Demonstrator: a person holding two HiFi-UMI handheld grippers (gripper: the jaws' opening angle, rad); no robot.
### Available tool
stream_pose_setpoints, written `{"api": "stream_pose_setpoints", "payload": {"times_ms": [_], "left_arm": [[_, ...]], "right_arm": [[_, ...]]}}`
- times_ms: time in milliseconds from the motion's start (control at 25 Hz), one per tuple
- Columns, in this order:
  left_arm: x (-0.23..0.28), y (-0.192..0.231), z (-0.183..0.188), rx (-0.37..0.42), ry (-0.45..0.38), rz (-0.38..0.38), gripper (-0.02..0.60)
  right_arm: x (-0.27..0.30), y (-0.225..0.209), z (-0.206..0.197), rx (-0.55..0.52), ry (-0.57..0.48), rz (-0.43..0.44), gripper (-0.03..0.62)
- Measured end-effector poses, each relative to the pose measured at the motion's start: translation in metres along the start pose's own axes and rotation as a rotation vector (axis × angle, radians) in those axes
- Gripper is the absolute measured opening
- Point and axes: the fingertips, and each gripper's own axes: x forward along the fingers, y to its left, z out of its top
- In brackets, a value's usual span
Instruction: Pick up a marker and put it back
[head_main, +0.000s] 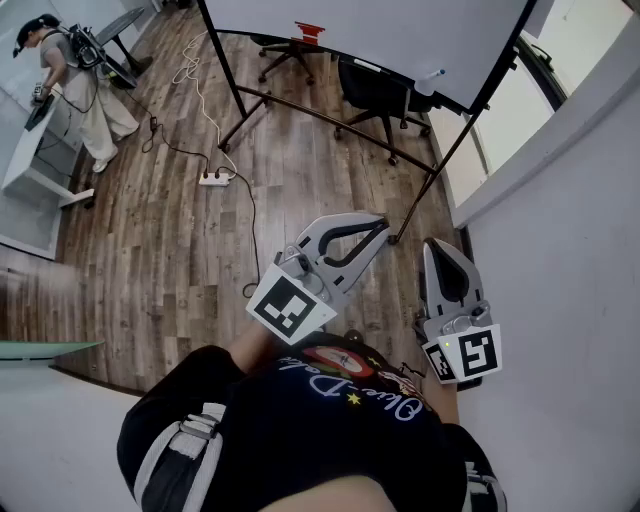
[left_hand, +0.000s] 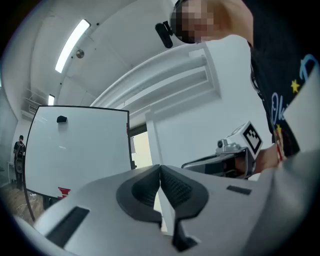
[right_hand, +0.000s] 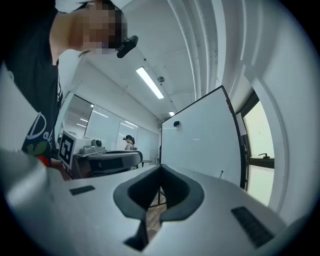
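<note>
Tongs of the left gripper (head_main: 378, 222) and the right gripper (head_main: 437, 246) are pressed together with nothing between them, both held level before the person's chest. Beyond them, the whiteboard (head_main: 370, 30) stands on the wooden floor (head_main: 180, 230). The marker (head_main: 430, 78) rests on the whiteboard's tray, well apart from both tongs, ahead of the right pair.

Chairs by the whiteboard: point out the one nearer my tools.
The chair on the right, under the low end of the whiteboard, is nearest the left tool. The other chair stands farther away, up and to the left in the head view.
</note>
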Motion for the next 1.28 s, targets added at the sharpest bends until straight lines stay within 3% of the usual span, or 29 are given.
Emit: {"api": "stream_pose_setpoints", "payload": {"times_ms": [840, 1280], "left_arm": [[-0.004, 0.012, -0.007, -0.022, 0.006, 0.012, 0.003], [-0.010, 0.026, -0.011, -0.042, -0.003, -0.004, 0.003]], "right_arm": [[0.009, 0.007, 0.000, 0.027, -0.028, 0.033, 0.000], [0.020, 0.009, -0.002, 0.031, -0.021, -0.016, 0.000]]}}
